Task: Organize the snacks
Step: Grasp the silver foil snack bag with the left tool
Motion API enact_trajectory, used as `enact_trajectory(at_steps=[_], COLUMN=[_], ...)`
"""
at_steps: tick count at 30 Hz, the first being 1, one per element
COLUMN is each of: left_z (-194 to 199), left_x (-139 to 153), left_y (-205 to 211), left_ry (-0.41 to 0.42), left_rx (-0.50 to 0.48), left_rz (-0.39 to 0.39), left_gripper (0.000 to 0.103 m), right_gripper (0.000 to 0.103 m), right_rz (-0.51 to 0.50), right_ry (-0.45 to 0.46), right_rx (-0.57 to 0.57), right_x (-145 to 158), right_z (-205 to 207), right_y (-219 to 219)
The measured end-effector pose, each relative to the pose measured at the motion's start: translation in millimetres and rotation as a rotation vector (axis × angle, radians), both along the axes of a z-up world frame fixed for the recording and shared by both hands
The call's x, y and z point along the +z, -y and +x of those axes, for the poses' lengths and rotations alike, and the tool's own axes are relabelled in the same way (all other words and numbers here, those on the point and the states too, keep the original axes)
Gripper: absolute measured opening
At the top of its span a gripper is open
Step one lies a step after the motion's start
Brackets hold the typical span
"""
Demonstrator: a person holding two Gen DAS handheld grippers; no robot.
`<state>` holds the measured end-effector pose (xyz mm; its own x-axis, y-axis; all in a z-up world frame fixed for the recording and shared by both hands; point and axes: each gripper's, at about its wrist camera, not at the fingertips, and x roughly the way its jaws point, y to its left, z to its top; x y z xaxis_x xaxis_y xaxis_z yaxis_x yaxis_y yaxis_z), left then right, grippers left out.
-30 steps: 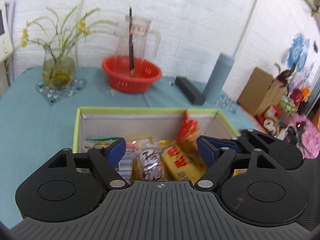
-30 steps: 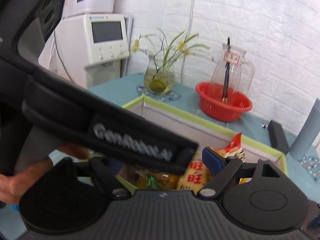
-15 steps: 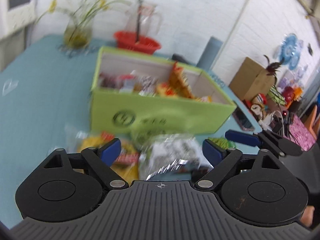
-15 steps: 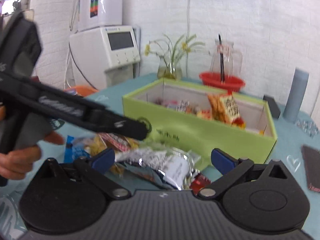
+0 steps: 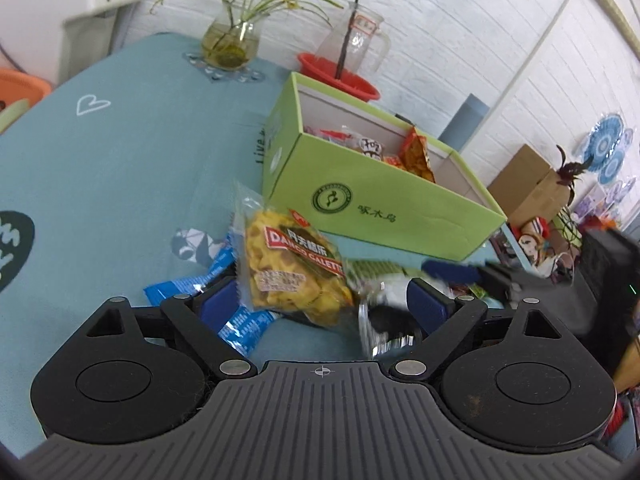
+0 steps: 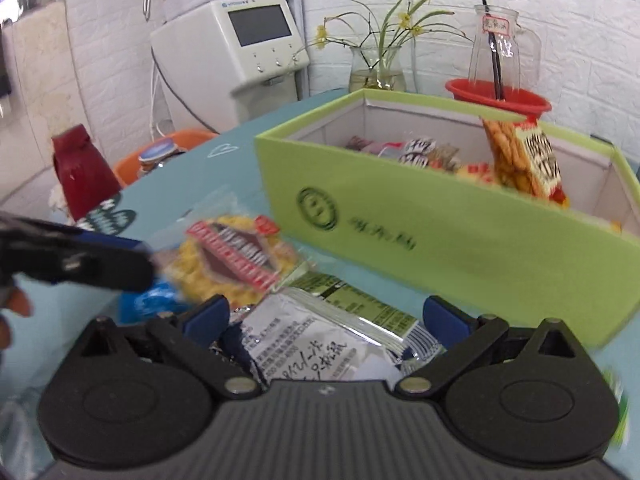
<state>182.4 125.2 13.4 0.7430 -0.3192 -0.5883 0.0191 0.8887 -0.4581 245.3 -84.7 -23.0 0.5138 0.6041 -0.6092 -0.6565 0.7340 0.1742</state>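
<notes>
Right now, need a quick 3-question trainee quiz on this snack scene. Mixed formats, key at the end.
1. True or false: the yellow cookie bag lies inside the green box.
2. Which packet sits between the right claw's fingers? A) blue packet B) silver-and-green packet C) orange chip bag
3. Fill in: the red basin behind the box holds a glass ____.

Key: 1 false, it lies on the teal tablecloth in front of the box. 2 B. 3 pitcher.
</notes>
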Motion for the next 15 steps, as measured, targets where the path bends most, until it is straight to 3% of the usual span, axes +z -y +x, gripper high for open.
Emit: enact_trajectory(at_steps=[8,15], left_z=[-31,-59], left_x=[-9,-8], left_y=[10,23], left_ry=[-0.014,-0.016], left_rx=[-0.039,-0.073], left_rz=[-0.032,-0.025], left_gripper=[0.080,0.081], right_gripper=[0.102,0.102], right_rz=[0.047,0.020], right_ry=[-0.044,0.028], right_rx=[-0.094,-0.125], right_x=[-12,-4], right_z=[-119,-134], right_y=[12,11])
